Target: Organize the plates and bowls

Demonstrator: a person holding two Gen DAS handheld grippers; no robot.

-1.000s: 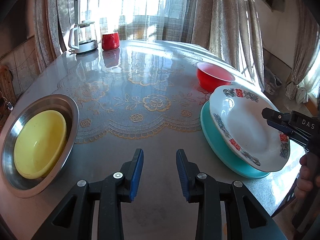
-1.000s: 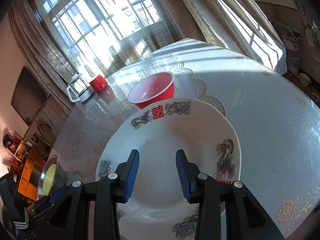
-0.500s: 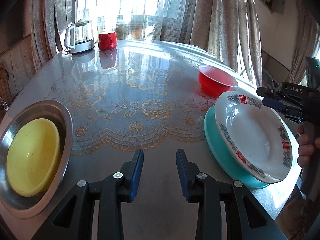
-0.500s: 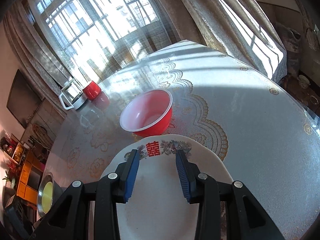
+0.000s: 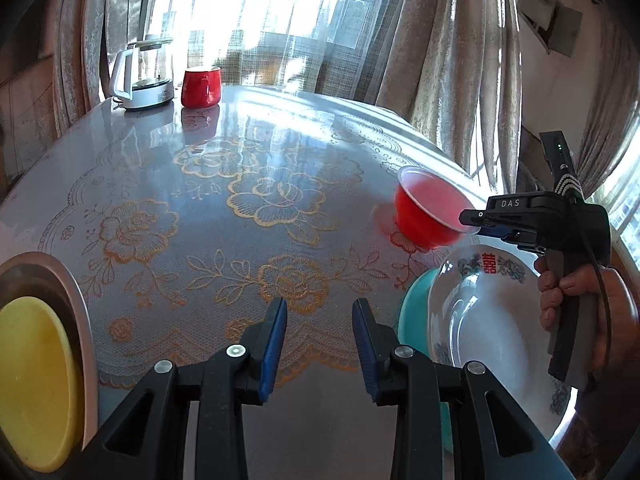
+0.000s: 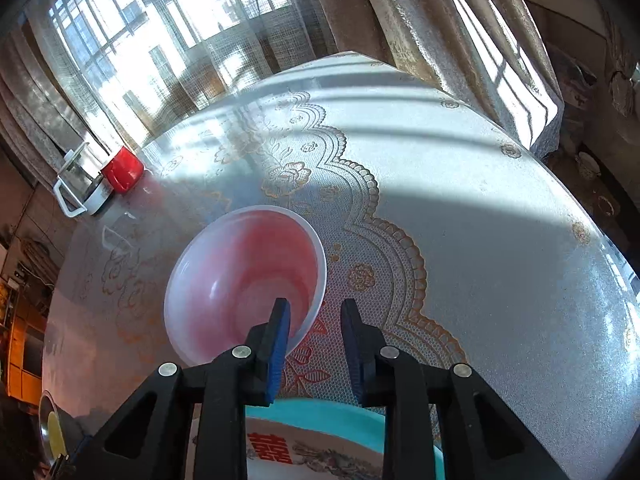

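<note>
While the left gripper (image 5: 319,344) hangs part open and empty over the desk (image 5: 224,184), the right gripper (image 6: 314,340), jaws just narrowed, straddles the red bowl (image 6: 240,280) rim unpinched.

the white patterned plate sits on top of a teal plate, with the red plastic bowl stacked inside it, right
Not quite. The white patterned plate does rest on the teal plate, but the red plastic bowl is not inside it: it stands apart on the table, just beyond both plates. The left wrist view shows it, with the right gripper at the bowl's rim.
</note>
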